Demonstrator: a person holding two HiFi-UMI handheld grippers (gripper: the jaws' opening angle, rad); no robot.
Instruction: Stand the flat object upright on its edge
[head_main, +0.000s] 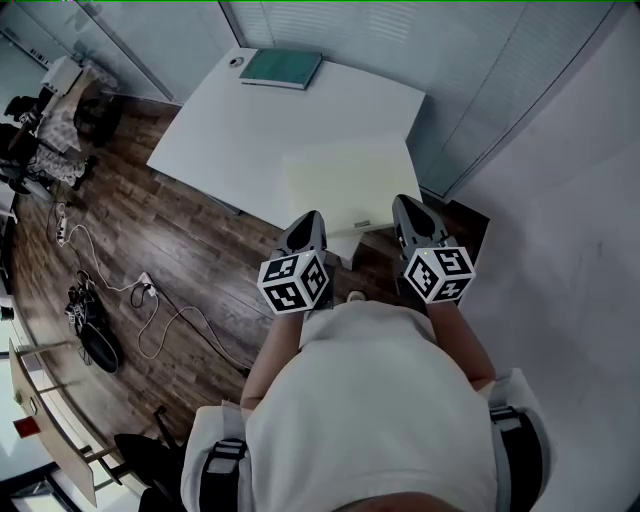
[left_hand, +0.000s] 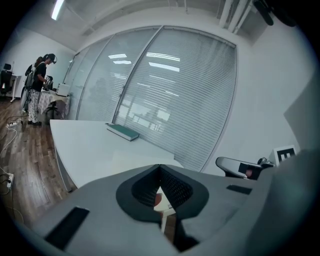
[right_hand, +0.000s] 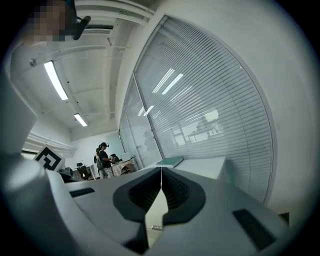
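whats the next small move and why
Probably reach forward toward the book: it lies flat at the table's far end, while the left gripper and right gripper, both shut and empty, hover at the near edge.

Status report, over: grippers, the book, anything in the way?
Left gripper and right gripper shut, empty, by the table's near edge. Green book flat at far edge, untouched. Pale mat lies between.
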